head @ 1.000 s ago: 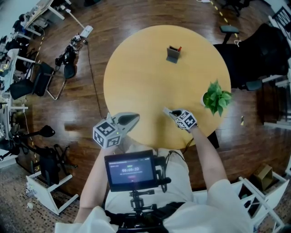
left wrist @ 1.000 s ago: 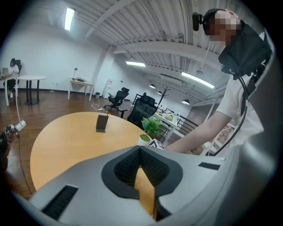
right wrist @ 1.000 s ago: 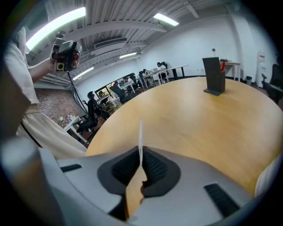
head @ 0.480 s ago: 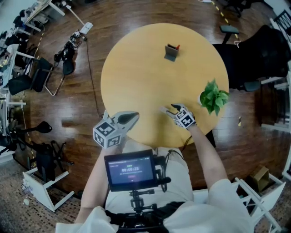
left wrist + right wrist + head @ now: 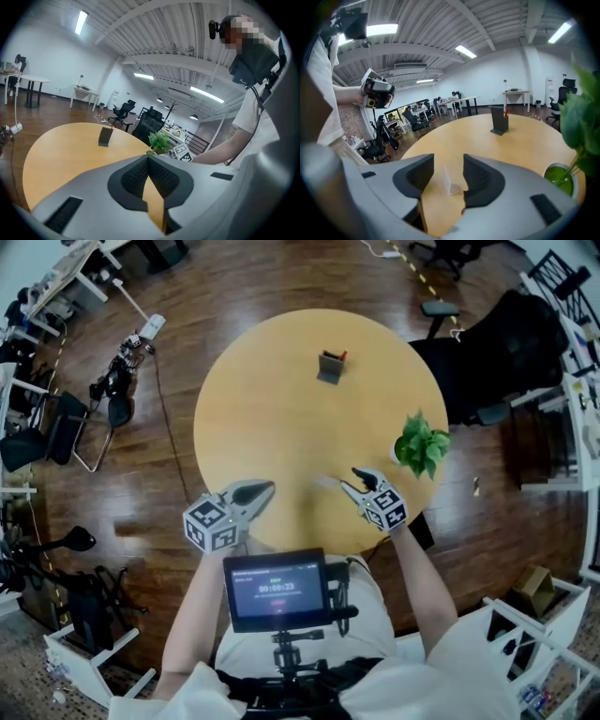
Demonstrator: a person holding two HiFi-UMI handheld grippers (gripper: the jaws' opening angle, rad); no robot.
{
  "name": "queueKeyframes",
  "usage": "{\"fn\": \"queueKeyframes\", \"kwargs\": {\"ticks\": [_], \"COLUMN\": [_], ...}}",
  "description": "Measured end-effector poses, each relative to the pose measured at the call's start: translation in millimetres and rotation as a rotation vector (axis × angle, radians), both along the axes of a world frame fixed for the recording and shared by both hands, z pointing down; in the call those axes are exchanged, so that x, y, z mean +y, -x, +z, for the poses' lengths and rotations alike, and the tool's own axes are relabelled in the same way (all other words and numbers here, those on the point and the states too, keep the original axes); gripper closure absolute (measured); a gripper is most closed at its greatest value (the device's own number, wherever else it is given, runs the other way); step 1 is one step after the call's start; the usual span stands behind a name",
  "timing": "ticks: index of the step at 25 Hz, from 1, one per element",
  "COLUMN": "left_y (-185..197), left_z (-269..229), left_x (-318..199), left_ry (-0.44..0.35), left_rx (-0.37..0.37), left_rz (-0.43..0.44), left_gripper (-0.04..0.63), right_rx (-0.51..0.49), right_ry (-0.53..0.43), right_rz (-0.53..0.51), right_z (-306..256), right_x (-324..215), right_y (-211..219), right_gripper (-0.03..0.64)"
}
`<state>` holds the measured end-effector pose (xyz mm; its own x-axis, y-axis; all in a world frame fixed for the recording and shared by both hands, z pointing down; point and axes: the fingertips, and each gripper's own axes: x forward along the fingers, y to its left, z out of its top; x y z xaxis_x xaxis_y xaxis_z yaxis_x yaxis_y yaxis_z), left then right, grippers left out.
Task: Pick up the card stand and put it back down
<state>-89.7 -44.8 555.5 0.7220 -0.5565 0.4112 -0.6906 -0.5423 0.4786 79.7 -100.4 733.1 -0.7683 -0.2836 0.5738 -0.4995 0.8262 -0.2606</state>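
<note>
The card stand (image 5: 323, 482) is a small clear plastic piece standing on the round wooden table (image 5: 253, 390), near its front edge. My right gripper (image 5: 352, 480) hovers just right of it and above it, open; its jaws have just been opening. In the right gripper view the card stand (image 5: 450, 183) shows low in the gap of my right gripper (image 5: 447, 164), untouched by the pads. My left gripper (image 5: 265, 487) is shut on nothing at the table's front left edge; the left gripper view shows this left gripper (image 5: 149, 159) with its pads meeting.
A dark grey pen holder (image 5: 330, 366) with a red pen stands at the far side of the table. A small potted plant (image 5: 420, 444) sits at the right edge, close to my right hand. Office chairs and cables surround the table on the wooden floor.
My right gripper has opened, let go of the card stand on the table, and lifted away from it. The left gripper has hardly moved.
</note>
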Motion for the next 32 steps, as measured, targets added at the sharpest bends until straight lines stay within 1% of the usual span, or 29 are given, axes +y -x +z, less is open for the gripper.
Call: {"fn": "queueKeyframes", "kwargs": {"ticks": [3,5,7,10,15,19,24,28,32], "left_y": [10.6,13.5,14.9,19.0,20.9,36.6,59.4,74.5,90.6], "left_z": [-5.4,-9.3,-13.2,-19.1,-27.9,-31.3,-32.3,-31.4,-32.9], "left_x": [-7.8,-15.1,-23.5,-31.8,-32.7,-29.1,-17.5,-5.4,-0.5], "left_ry": [-0.013,-0.024,-0.039,-0.059,-0.084,-0.106,-0.119,-0.109,-0.115], "left_rx": [0.005,0.008,0.013,0.023,0.049,0.054,0.068,0.094,0.092], "left_rz": [0.040,0.071,0.112,0.157,0.214,0.225,0.232,0.253,0.296], "left_gripper": [0.595,0.595,0.595,0.595,0.595,0.595,0.595,0.595,0.595], "right_rx": [-0.032,-0.041,-0.062,-0.125,-0.192,-0.191,-0.190,-0.204,-0.225], "right_ry": [-0.033,-0.064,-0.089,-0.113,-0.172,-0.202,-0.235,-0.233,-0.220], "right_rz": [0.064,0.116,0.193,0.310,0.454,0.519,0.571,0.639,0.708], "right_z": [-36.5,-60.2,-83.8,-115.6,-153.4,-167.8,-183.7,-187.0,-186.8], "right_x": [7.0,9.8,11.6,16.8,26.5,37.0,53.4,68.2,85.2], "right_y": [-0.5,-4.1,-8.4,-7.7,-2.4,2.7,11.9,18.1,29.4], "right_gripper": [0.419,0.426,0.434,0.442,0.451,0.454,0.454,0.465,0.465]}}
